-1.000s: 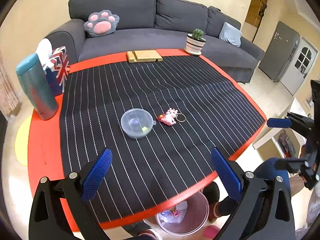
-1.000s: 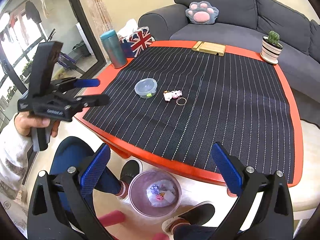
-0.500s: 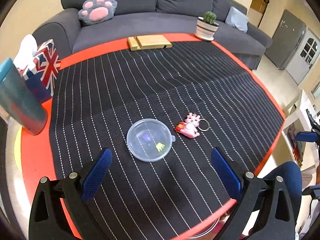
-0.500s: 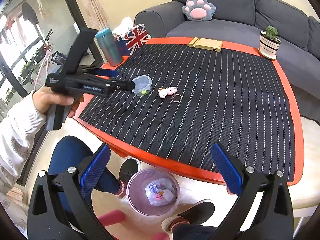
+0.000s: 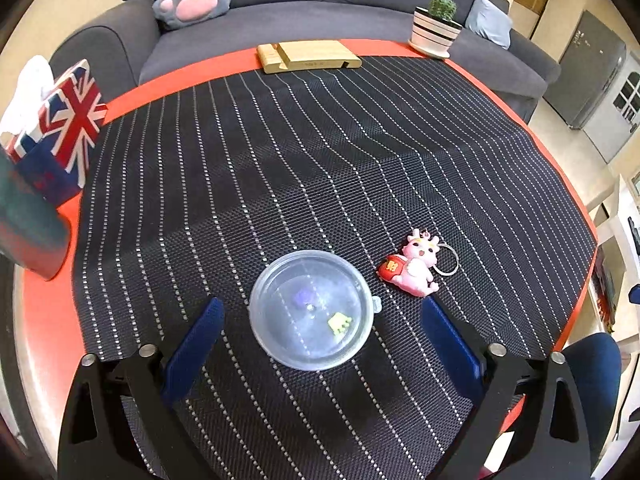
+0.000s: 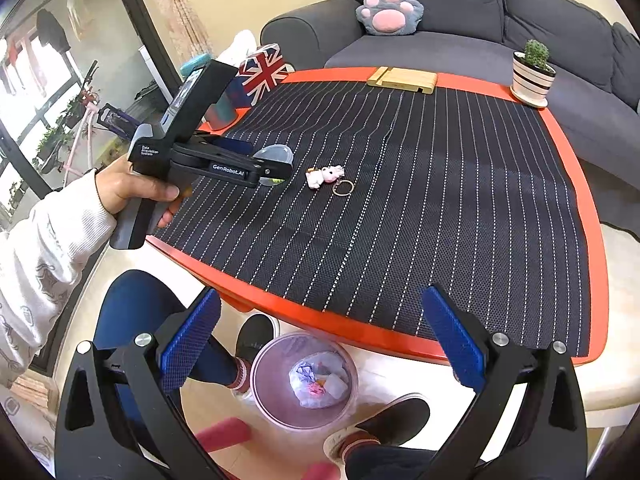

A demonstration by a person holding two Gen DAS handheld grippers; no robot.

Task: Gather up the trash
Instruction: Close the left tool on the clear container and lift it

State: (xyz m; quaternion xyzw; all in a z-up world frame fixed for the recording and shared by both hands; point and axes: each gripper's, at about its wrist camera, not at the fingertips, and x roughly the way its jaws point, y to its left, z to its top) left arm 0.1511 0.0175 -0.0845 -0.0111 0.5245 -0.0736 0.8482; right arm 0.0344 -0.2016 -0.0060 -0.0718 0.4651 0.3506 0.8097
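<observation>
1. At far left, a Union Jack tissue box (image 5: 66, 120) and a teal tumbler (image 5: 28, 224) stand on my red table (image 5: 44, 312).
2. My left gripper (image 5: 318, 312), jaws just closing yet apart, straddles the clear lidded container (image 5: 312, 310) on the striped black mat (image 5: 320, 152), pads not touching.
3. A pink keychain (image 5: 418, 266) lies just beside it.
4. My right gripper (image 6: 318, 312) hangs open above the floor's trash bin (image 6: 304, 380).
5. A grey sofa (image 5: 304, 8) backs the room.
</observation>
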